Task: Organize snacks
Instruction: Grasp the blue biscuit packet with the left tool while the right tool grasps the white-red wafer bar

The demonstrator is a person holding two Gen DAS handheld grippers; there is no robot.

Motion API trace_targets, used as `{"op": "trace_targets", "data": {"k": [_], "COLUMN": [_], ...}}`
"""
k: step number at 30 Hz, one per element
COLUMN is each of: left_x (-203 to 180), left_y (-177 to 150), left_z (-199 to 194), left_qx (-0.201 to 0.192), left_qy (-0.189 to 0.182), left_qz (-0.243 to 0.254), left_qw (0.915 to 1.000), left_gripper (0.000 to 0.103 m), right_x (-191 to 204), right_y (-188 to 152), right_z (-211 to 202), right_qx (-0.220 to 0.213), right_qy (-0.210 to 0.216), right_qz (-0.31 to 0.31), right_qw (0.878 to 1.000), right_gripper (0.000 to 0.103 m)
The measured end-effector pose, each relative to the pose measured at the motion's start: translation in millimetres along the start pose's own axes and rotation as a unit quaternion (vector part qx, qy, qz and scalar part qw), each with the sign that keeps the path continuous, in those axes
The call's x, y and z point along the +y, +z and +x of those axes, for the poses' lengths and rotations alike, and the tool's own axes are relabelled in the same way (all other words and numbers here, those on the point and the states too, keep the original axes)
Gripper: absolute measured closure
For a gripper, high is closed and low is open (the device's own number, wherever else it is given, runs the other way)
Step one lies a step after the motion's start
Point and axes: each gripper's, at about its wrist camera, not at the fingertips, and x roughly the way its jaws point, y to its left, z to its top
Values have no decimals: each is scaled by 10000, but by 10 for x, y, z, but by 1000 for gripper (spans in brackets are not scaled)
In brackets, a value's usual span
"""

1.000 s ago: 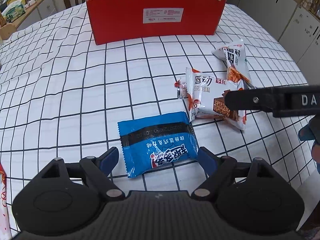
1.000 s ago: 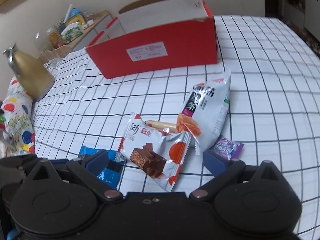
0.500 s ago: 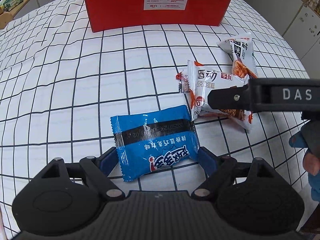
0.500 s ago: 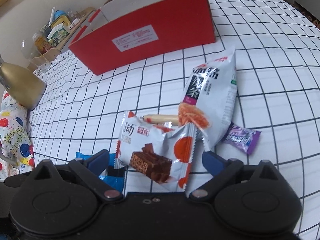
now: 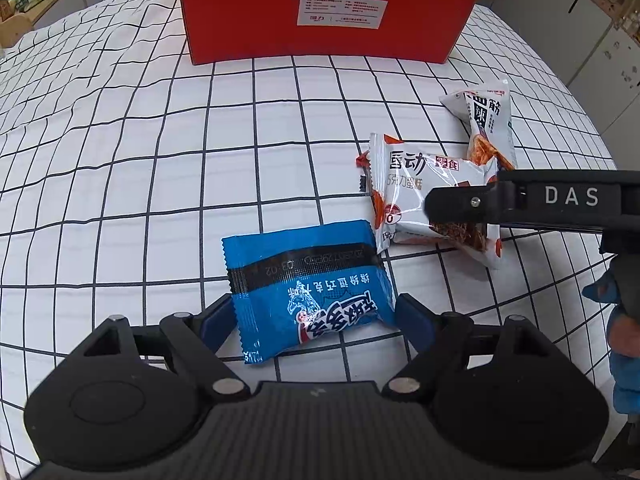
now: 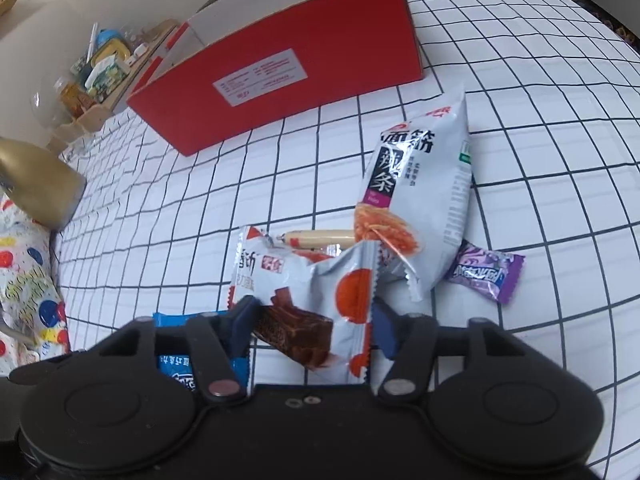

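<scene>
Left gripper (image 5: 314,316) jaws apart, straddling blue foil snack packet (image 5: 304,288), touching its edges. Right gripper (image 6: 312,320) clamped on white-orange chocolate cake wrapper (image 6: 320,296).

Right gripper arm (image 5: 560,200): white "DAS" | white cake packet (image 5: 424,196): "唇动", round "0" badge | grey-white spicy-strip bag (image 6: 420,184): "面筋", "辣条" on black-and-magenta strip | blue packet (image 5: 308,292): white characters upside down, date code unclear | red box (image 5: 320,12): white label, print too small to read
</scene>
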Motion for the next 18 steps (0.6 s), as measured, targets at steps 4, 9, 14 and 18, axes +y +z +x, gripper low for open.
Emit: {"op": "trace_targets", "data": {"k": [4, 9, 14, 18], "left_x": [11, 15, 95, 91], "left_y": [-5, 6, 16, 3], "left_z": [-21, -67, -96, -134], "left_qx": [-42, -110, -190, -242], "left_qy": [42, 73, 9, -4], "left_qz": [10, -17, -158, -119], "left_qw": [10000, 9999, 9997, 9996], "left_gripper": [25, 41, 50, 56], "right_x": [12, 60, 80, 90], "right_y": [-17, -57, -67, -75], "right_z": [-54, -118, -198, -278], "right_qx": [-54, -160, -233, -331], "right_qy": [70, 54, 135, 180], "right_qz": [9, -126, -140, -165], "right_qw": [10000, 9998, 9995, 9992], "right_gripper": [60, 64, 72, 76]}}
